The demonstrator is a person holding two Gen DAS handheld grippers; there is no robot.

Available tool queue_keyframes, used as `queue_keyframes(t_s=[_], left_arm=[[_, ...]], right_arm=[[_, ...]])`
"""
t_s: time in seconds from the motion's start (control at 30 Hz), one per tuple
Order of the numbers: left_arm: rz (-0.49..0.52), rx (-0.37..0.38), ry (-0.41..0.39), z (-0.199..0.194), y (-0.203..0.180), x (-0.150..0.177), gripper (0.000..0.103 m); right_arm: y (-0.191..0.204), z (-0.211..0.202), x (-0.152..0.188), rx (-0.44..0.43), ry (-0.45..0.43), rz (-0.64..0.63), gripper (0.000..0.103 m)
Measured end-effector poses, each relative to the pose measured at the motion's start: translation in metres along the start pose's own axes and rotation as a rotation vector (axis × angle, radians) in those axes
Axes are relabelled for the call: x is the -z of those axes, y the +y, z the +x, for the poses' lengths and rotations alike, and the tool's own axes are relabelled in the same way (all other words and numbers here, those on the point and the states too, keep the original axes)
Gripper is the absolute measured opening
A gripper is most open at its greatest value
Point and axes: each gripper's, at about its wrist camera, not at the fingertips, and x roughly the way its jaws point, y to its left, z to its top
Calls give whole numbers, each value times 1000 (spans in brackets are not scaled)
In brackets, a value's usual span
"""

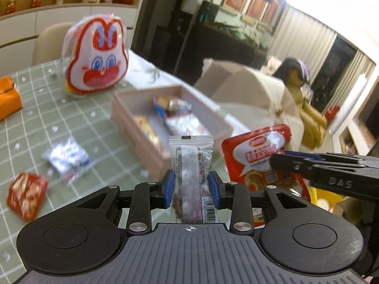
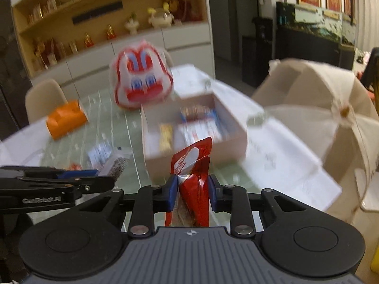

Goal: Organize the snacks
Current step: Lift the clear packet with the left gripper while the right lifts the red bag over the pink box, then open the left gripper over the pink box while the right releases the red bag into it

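My left gripper [image 1: 191, 189] is shut on a clear, silvery snack bar packet [image 1: 191, 165] that stands upright between its blue pads, above the green checked table. My right gripper [image 2: 193, 189] is shut on a crumpled red snack packet [image 2: 194, 177]; the left wrist view shows that same red packet [image 1: 258, 151] held up at the right in the right gripper [image 1: 281, 165]. A pink open box [image 1: 142, 139] with several wrapped snacks inside sits just beyond both grippers, and the right wrist view shows the box [image 2: 196, 158] straight ahead. The left gripper [image 2: 101, 174] with its clear packet [image 2: 117, 163] shows at the left there.
A red and white rabbit-face bag [image 1: 97, 54] stands at the back. An orange box [image 1: 7, 97] lies at the far left. A silver packet [image 1: 65, 158] and a small red packet [image 1: 26, 195] lie loose on the tablecloth [image 1: 35, 118]. Beige chairs [image 2: 315, 108] stand to the right.
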Motion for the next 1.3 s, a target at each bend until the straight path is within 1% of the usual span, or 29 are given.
queue_keyframes(t_s=[0.17, 0.27, 0.37, 0.43, 0.47, 0.5, 0.6, 0.73, 0.83, 0.87, 0.9, 0.93, 0.97, 1.0, 1.03, 1.07, 1.13, 1.2, 1.3], left_arm=[[-37, -18, -36, 22, 3, -38, 36], [-73, -37, -34, 53, 4, -59, 36], [-137, -33, 3, 105, 17, -75, 37], [-201, -29, 75, 151, 32, -81, 38], [-221, -32, 92, 163, 37, -82, 39], [-236, -48, 93, 169, 40, -81, 40], [-233, -81, 57, 165, 39, -78, 40], [-218, -130, 62, 148, 38, -68, 40], [-231, -128, 97, 137, 44, -62, 40], [-231, -123, 105, 134, 46, -61, 36], [-228, -114, 110, 131, 48, -59, 32], [-227, -107, 114, 125, 50, -58, 30], [-229, -107, 110, 120, 50, -58, 29], [-230, -114, 99, 112, 52, -58, 29], [-227, -131, 78, 101, 54, -58, 29], [-222, -143, 56, 92, 56, -57, 29], [-209, -161, 21, 70, 66, -52, 29], [-185, -191, 24, 57, 83, -49, 29], [-171, -258, 57, 45, 125, -39, 29]], right_arm=[[-10, 5, -55, -16, -54, -52, 27], [-17, 17, -83, -5, -87, -103, 27], [-25, 35, -103, -2, -98, -132, 27], [-34, 55, -114, 6, -87, -138, 27], [-39, 65, -117, 0, -73, -130, 27], [-44, 76, -120, -15, -57, -118, 27], [-62, 112, -122, -72, -5, -67, 27], [-75, 173, -117, -157, 98, 39, 27], [-70, 211, -107, -172, 154, 56, 27], [-69, 221, -103, -179, 175, 60, 30], [-68, 229, -100, -185, 193, 66, 30], [-67, 236, -95, -173, 213, 73, 31], [-67, 237, -91, -164, 216, 73, 34], [-68, 235, -88, -164, 205, 73, 42], [-66, 233, -86, -162, 203, 63, 46], [-64, 229, -85, -155, 198, 49, 46], [-57, 217, -82, -131, 161, 2, 48], [-48, 202, -79, -92, 124, -26, 55], [-35, 179, -70, -43, 97, 6, 55]])
